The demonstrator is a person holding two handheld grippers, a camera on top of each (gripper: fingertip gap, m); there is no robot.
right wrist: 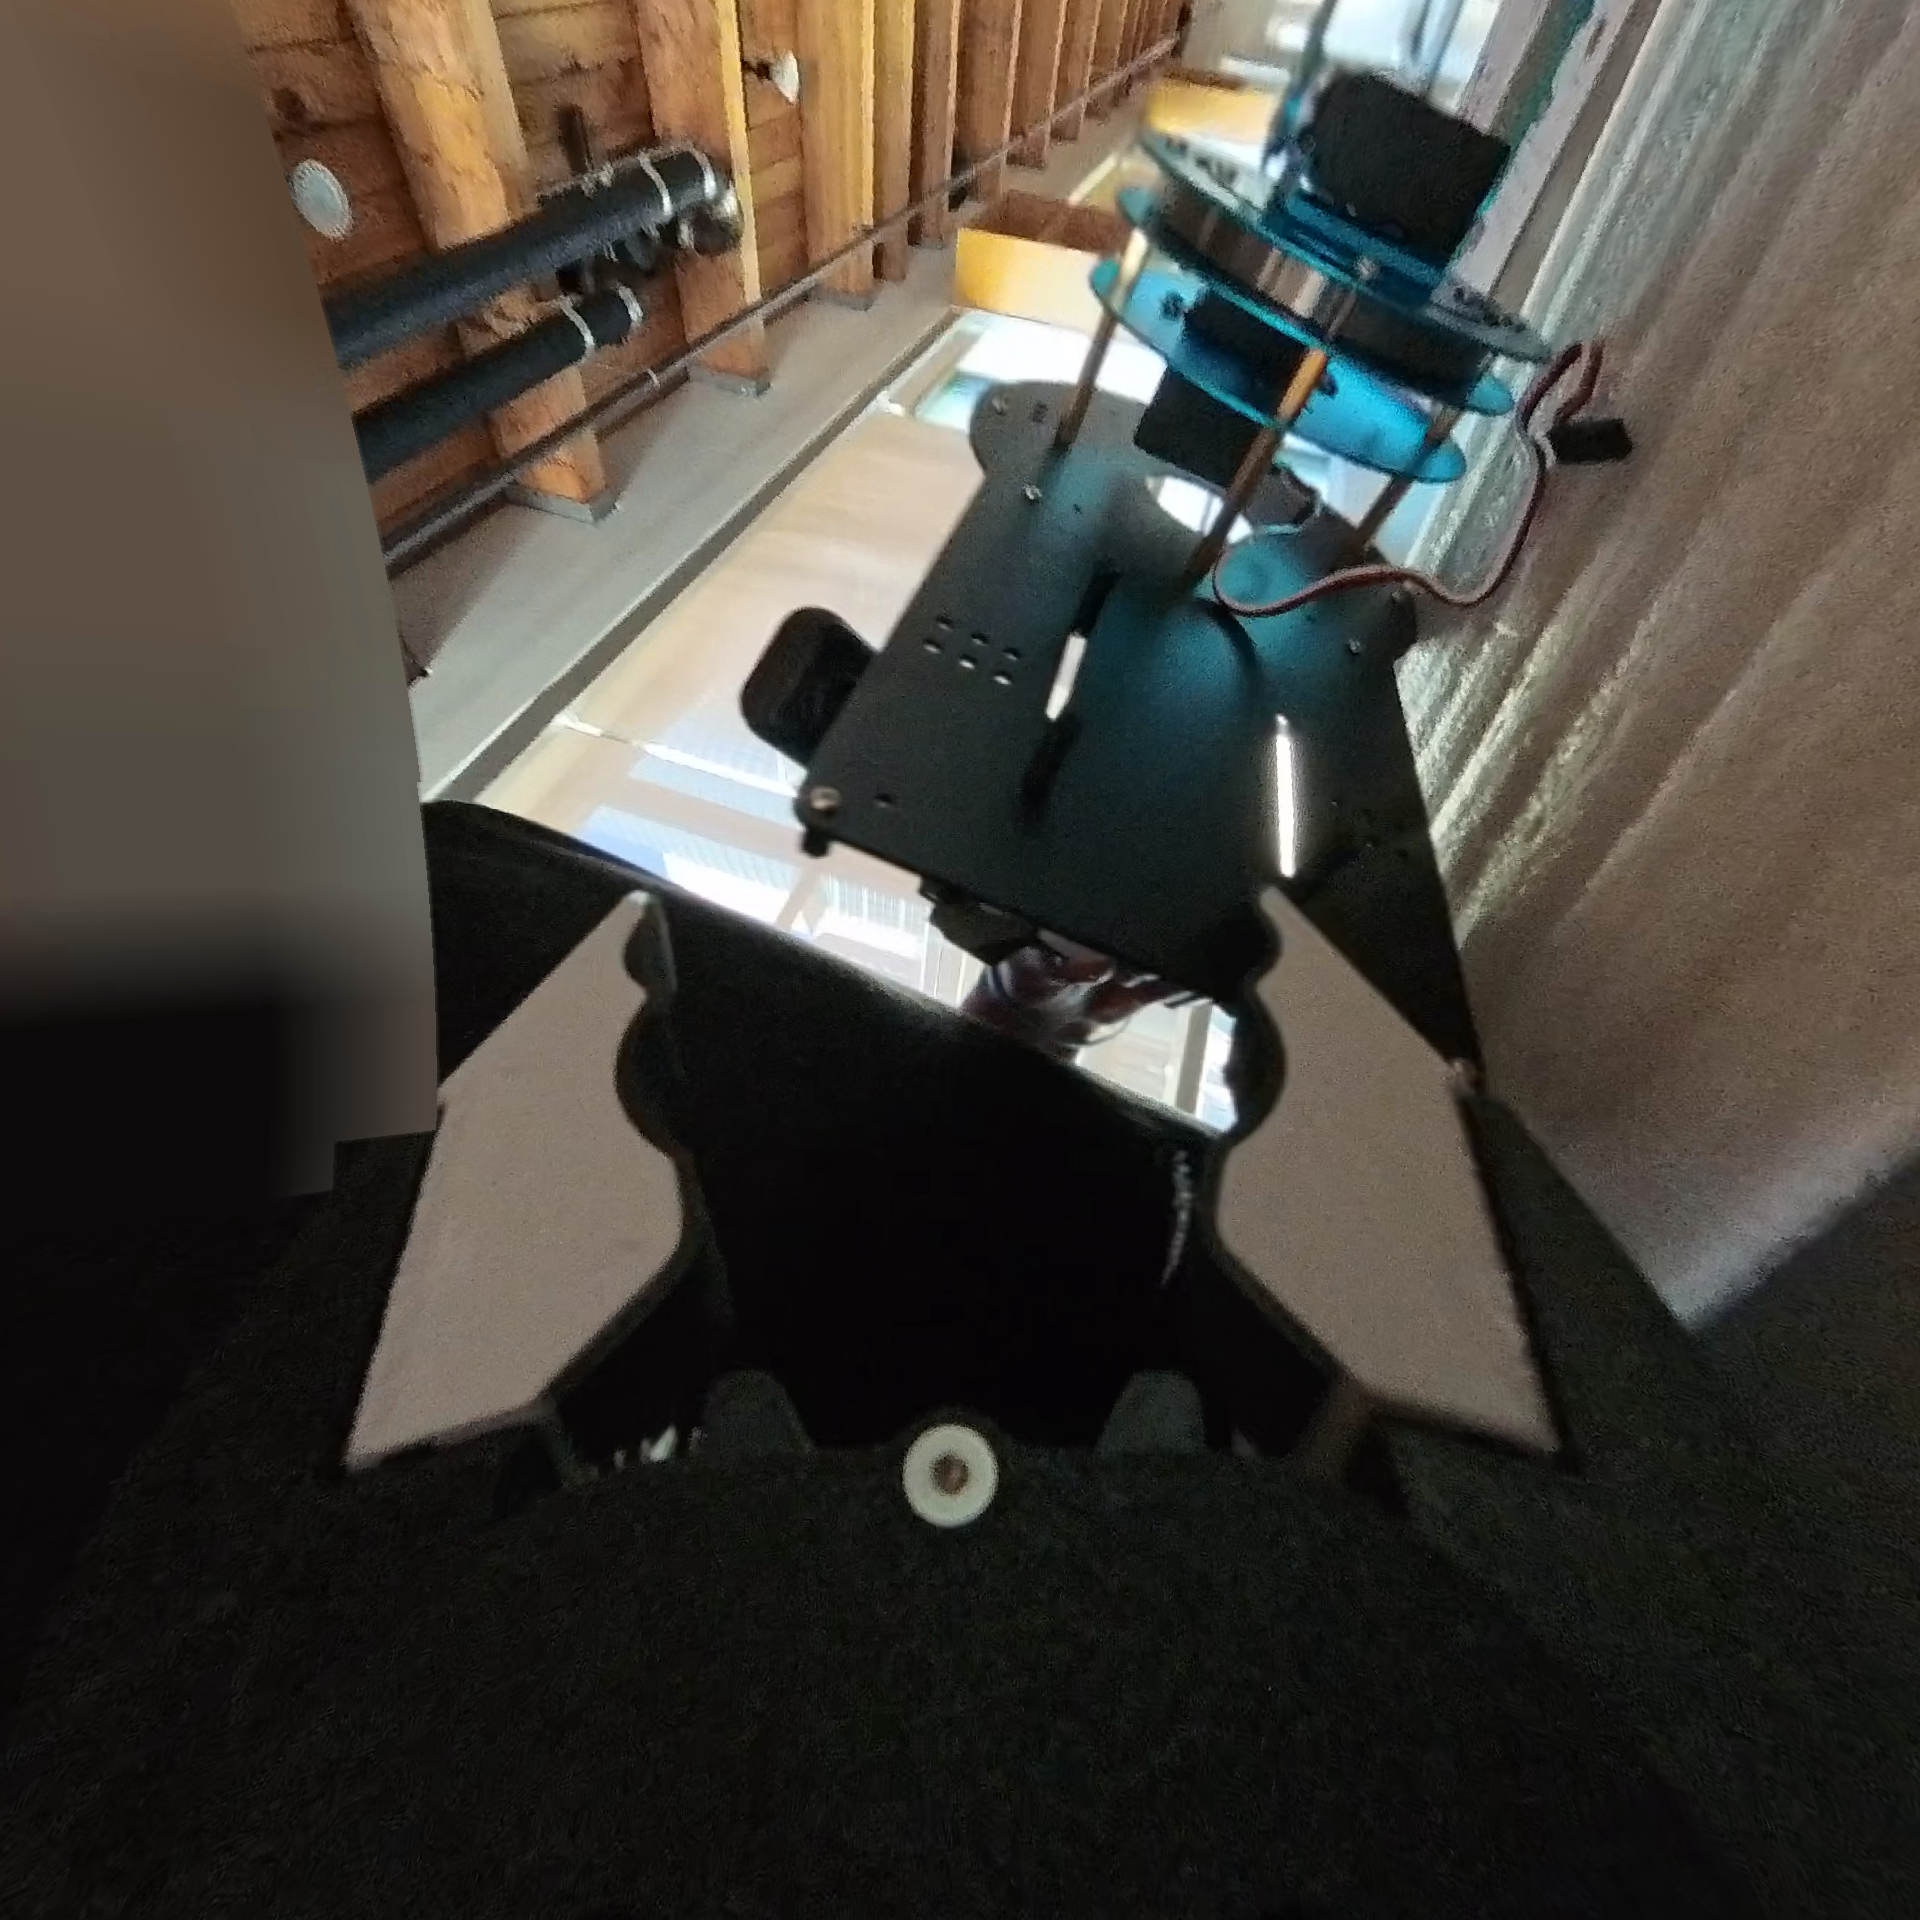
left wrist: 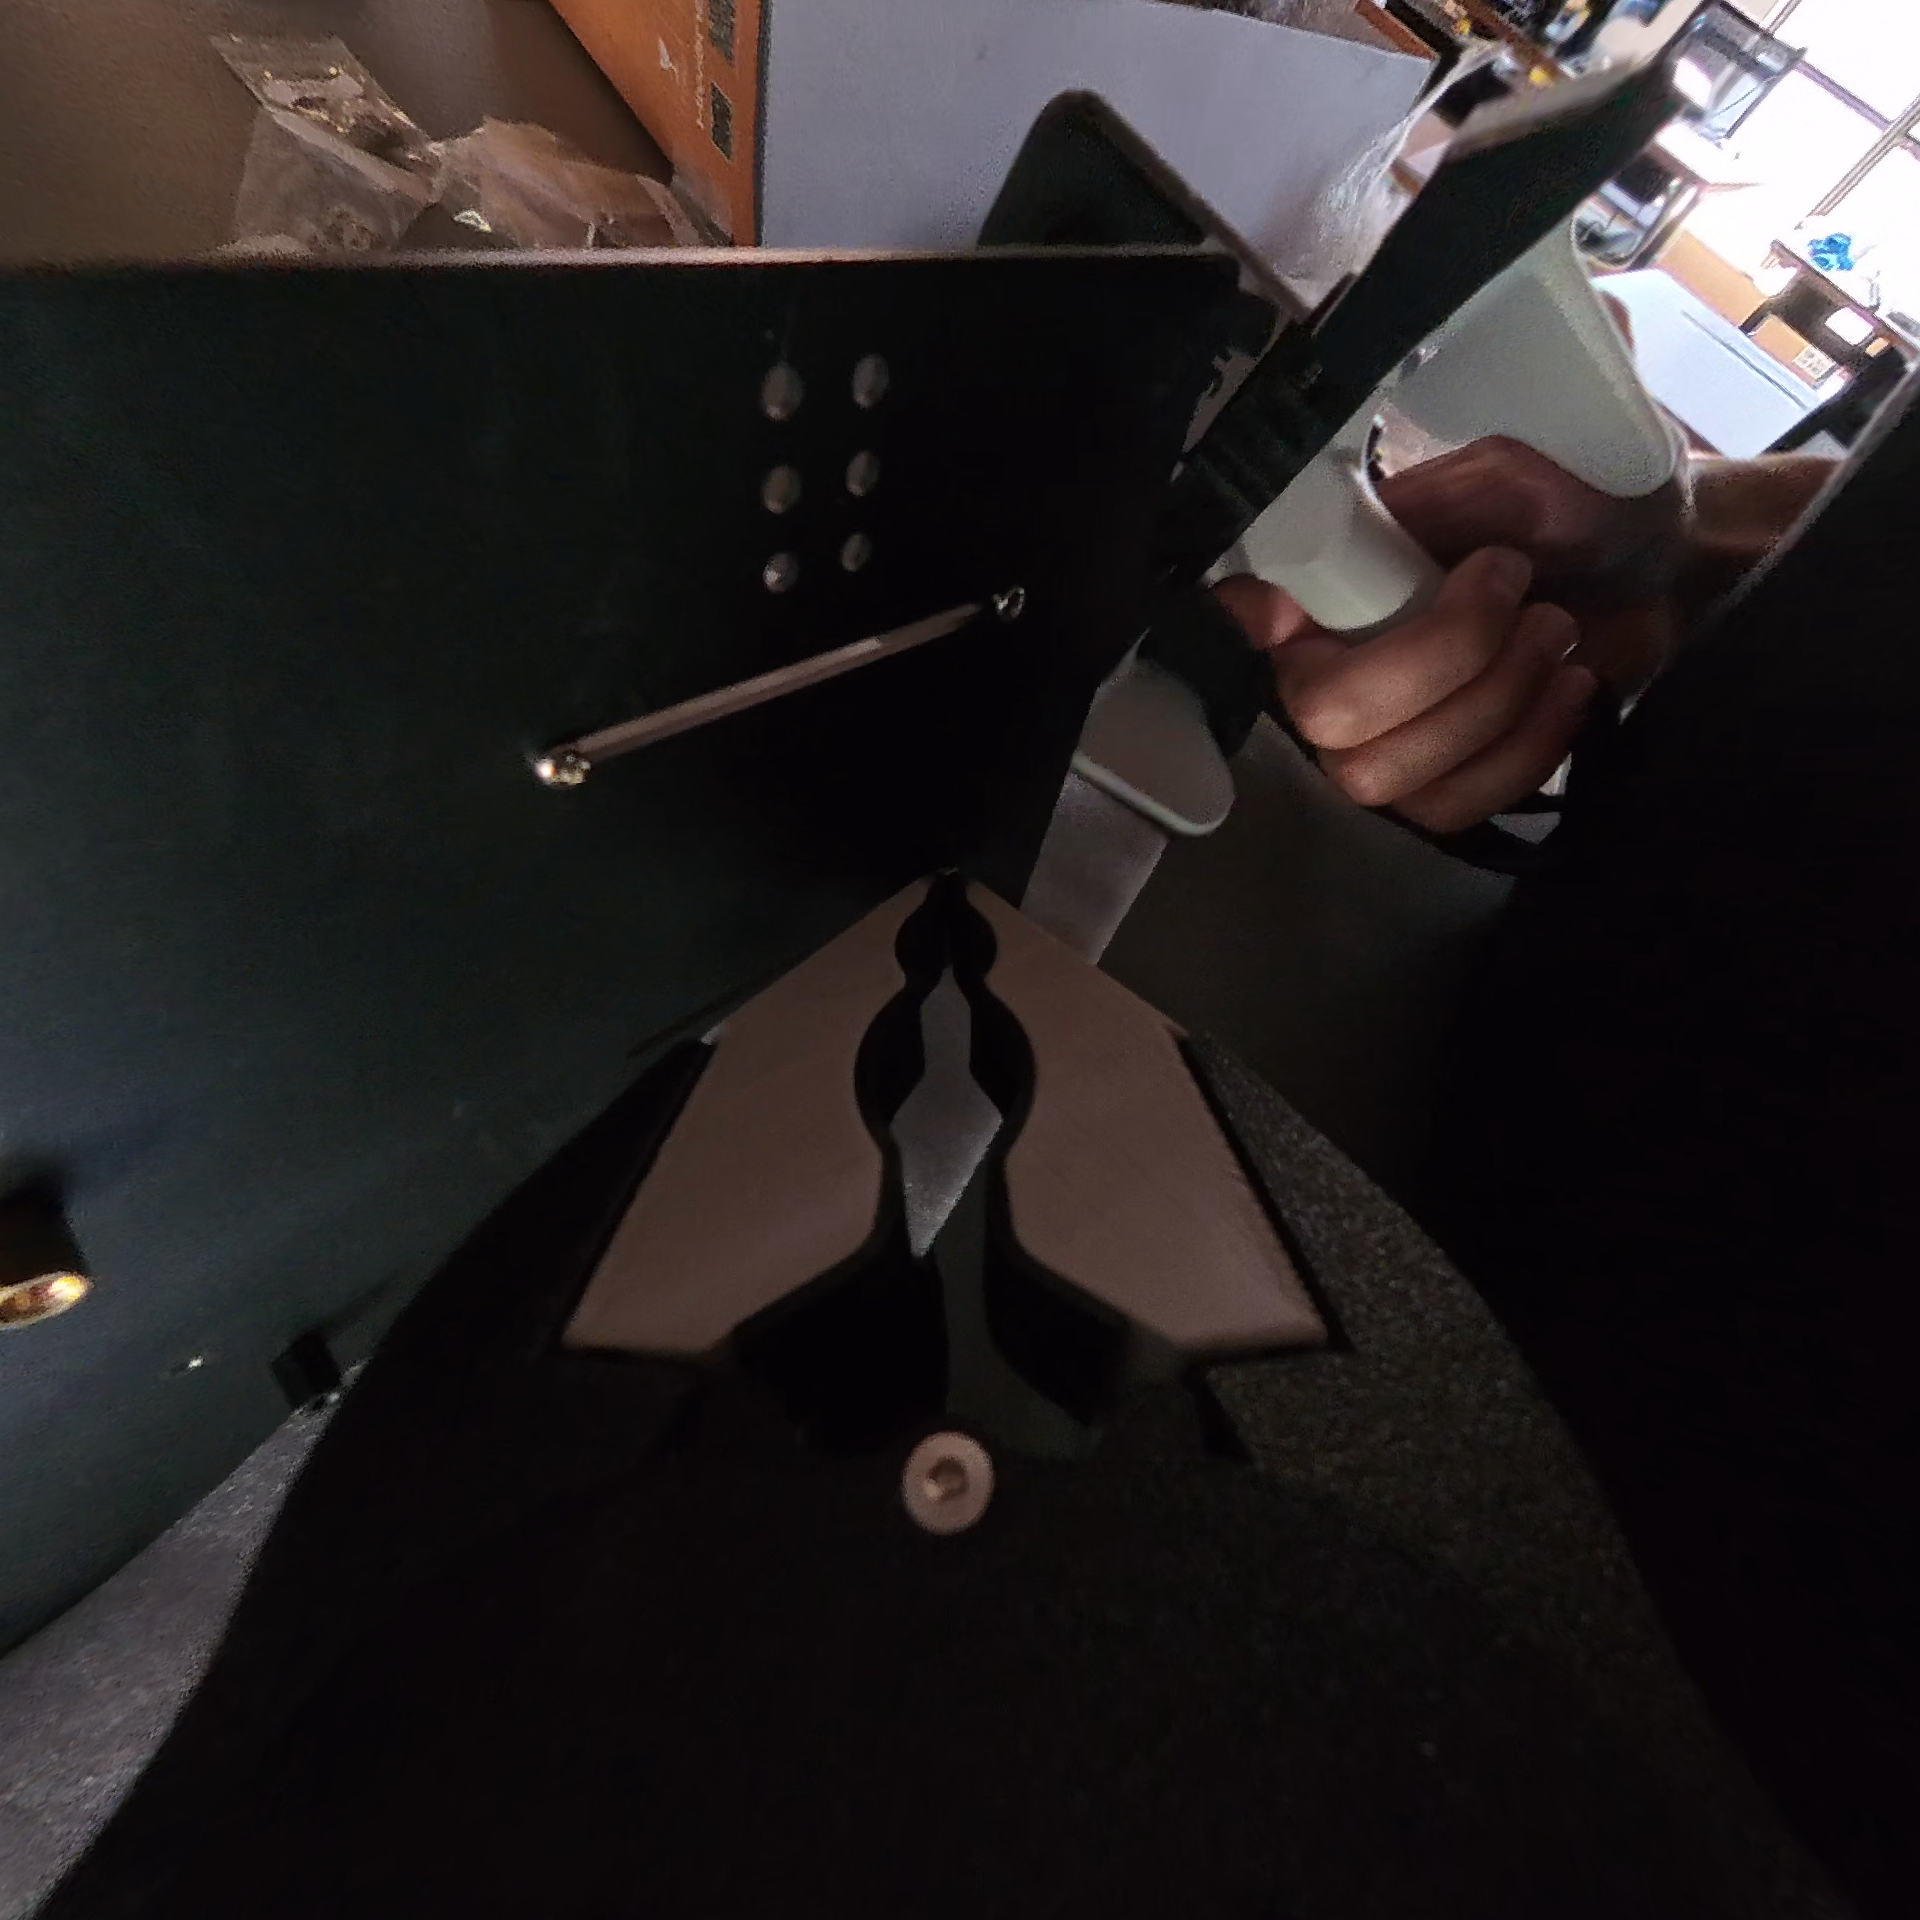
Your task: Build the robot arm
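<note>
A black robot chassis plate (left wrist: 416,623) with small holes and a long slot (left wrist: 769,686) fills the left wrist view. My left gripper (left wrist: 951,904) is shut, its tips pinching the plate's lower edge. Beyond it a hand (left wrist: 1455,665) holds the other gripper's white handle (left wrist: 1507,395). In the right wrist view my right gripper (right wrist: 951,925) has its jaws wide apart, clamped across the same chassis (right wrist: 1039,748). The chassis carries blue round discs (right wrist: 1299,343) on standoffs, a black servo (right wrist: 1392,177), red-brown wires (right wrist: 1455,582) and a black wheel (right wrist: 800,686).
A cardboard box with clear plastic bags (left wrist: 416,177) stands behind the plate. Wooden beams and black pipes (right wrist: 520,260) run overhead at the left. A brownish carpet-like surface (right wrist: 1714,727) lies at the right, close to the chassis.
</note>
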